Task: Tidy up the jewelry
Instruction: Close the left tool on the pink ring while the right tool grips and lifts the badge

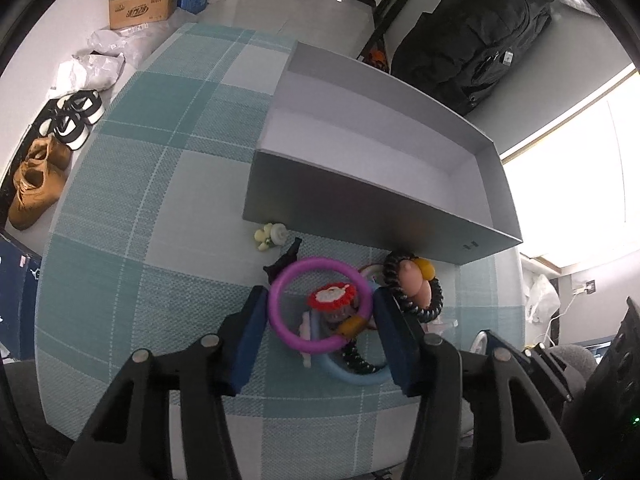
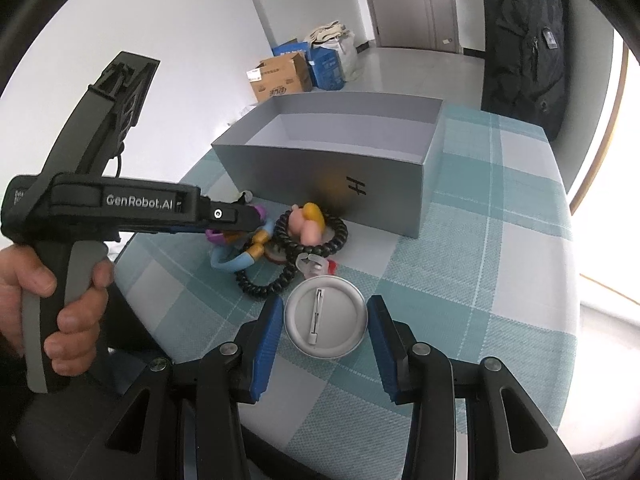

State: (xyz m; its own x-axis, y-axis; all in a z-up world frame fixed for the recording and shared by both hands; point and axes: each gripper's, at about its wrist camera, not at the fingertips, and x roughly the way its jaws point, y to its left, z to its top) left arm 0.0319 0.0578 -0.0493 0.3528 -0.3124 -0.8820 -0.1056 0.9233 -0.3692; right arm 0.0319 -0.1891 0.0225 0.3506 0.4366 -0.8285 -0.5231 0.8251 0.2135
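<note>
My left gripper (image 1: 320,312) is shut on a purple ring (image 1: 280,320), one blue pad against each side of it. Under the ring lie a red crochet flower (image 1: 332,296), a blue ring (image 1: 352,376) and black coil hair ties. A black coil tie with a pink and yellow charm (image 1: 416,280) lies just right of it. In the right wrist view my right gripper (image 2: 325,320) is shut on a round silver pin badge (image 2: 325,322), pin side up. The left gripper (image 2: 240,216) reaches into the jewelry pile (image 2: 312,220), in front of the open grey box (image 2: 320,176).
The grey box (image 1: 360,216) stands on a teal checked tablecloth (image 1: 160,200) on a round table. A small yellow and white flower piece (image 1: 268,236) lies by the box wall. A hand (image 2: 68,304) grips the left tool. Shoes (image 1: 36,184), cartons and a black backpack (image 1: 472,40) sit beyond the table.
</note>
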